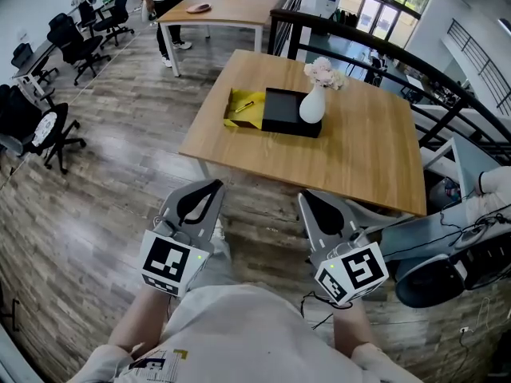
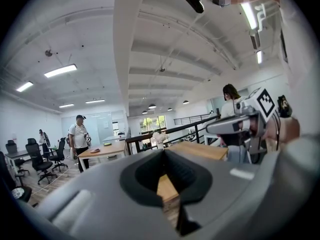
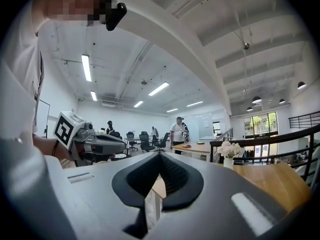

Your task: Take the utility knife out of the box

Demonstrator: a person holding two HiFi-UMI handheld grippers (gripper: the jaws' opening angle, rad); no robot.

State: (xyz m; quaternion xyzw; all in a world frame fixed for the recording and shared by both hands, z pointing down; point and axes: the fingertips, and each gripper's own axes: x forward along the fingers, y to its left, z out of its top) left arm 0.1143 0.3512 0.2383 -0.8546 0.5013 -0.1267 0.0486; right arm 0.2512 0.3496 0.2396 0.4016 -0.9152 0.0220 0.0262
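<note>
A black box (image 1: 289,112) lies on the wooden table (image 1: 363,154), with its yellow inner tray (image 1: 236,119) slid out to the left. A slim utility knife (image 1: 243,107) rests in that tray. My left gripper (image 1: 214,184) and right gripper (image 1: 306,196) hover side by side over the floor, short of the table's near edge, both shut and holding nothing. In the left gripper view the jaws (image 2: 164,151) meet with the table edge beyond them. In the right gripper view the jaws (image 3: 160,154) are also together.
A white vase with flowers (image 1: 313,102) stands on the black box's right end. A black railing (image 1: 399,54) runs behind the table. Office chairs (image 1: 76,46) stand at left. A second table (image 1: 219,10) with a person beside it is at the back. Cables and equipment (image 1: 463,246) lie at right.
</note>
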